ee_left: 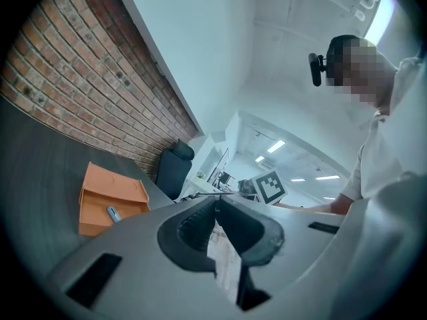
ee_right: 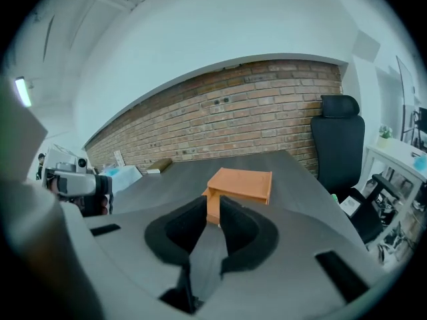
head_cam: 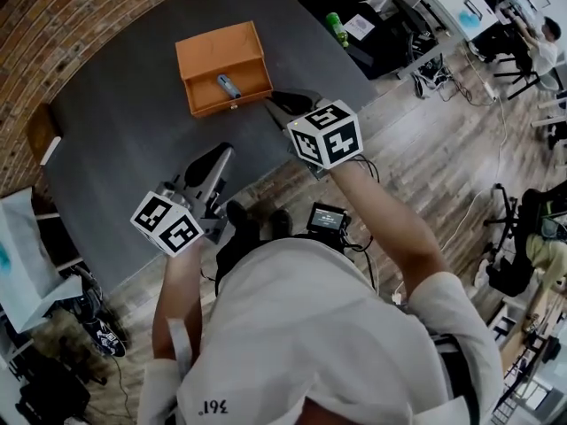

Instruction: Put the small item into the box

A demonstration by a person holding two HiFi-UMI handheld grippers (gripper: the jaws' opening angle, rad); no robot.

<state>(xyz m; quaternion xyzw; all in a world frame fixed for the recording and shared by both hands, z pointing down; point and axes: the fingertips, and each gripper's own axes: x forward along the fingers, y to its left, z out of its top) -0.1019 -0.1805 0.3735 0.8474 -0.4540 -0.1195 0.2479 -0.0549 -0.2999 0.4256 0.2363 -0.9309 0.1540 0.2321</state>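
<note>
So at this point the small item [head_cam: 229,85] was already sitting inside the orange box [head_cam: 221,51], about the middle of the open part, with the lid [head_cam: 218,44] tipped back behind it. From the head view its long axis ran on a diagonal, far-left to near-right, not square to the box walls. The right gripper [head_cam: 276,104] was clearly the closer one, with its tips just off the near-right corner of the box, pointing at it and angled down a bit. Its jaws were only a narrow way apart with nothing in them. In the right gripper view you could see the box [ee_right: 243,184] straight through the gap beyond the right gripper [ee_right: 213,205], but the item itself was hidden behind the front wall. The left gripper [head_cam: 221,153] was further back over the gray table [head_cam: 133,131], near the edge by the person, well apart from the box. In the left gripper view its tips [ee_left: 215,202] met with nothing pinched, and the box [ee_left: 110,185] and item [ee_left: 113,213] were off to the left of where it pointed, not in line. My read: the drop looks done. If anything needed another grab, the right one had the straight shot, but it would have to turn to close across that diagonal.
</note>
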